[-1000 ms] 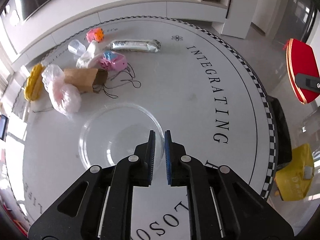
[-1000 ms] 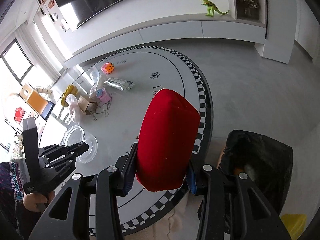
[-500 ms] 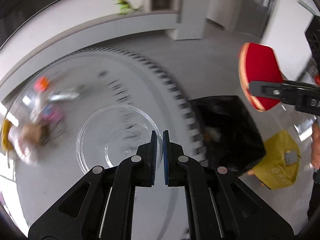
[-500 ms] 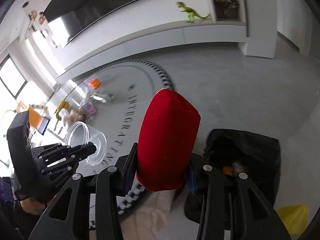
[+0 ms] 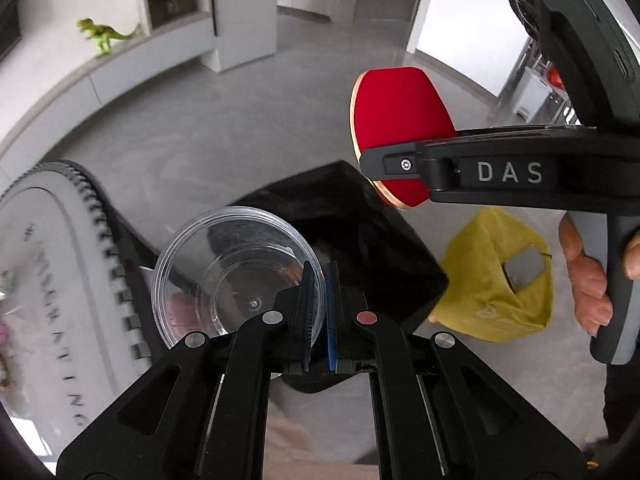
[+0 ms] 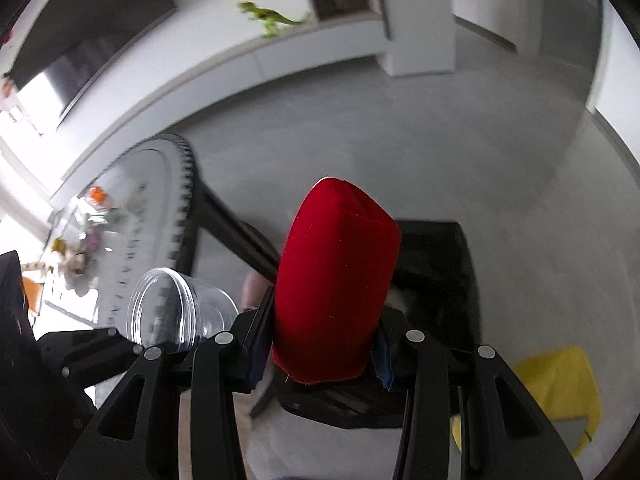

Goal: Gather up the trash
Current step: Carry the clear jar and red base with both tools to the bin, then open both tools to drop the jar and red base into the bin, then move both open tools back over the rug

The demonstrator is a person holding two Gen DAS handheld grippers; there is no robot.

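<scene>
bowl (image 5: 236, 276) above bin bag (image 5: 372, 248), pouch (image 5: 496, 280) right

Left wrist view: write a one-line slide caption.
Left gripper pinches a clear plastic bowl by its rim above the black trash bag.

Grey floor (image 5: 224, 120), white walls, low ledge (image 6: 280, 52), round lettered rug (image 5: 52, 280), daylight

Grey floor (image 5: 248, 128) below me

On it I see a round desk (image 5: 44, 264) with litter, a black bag (image 5: 360, 232), a yellow bag (image 5: 492, 280); a ledge (image 6: 280, 52) carries a green dinosaur (image 6: 272, 18).
</scene>
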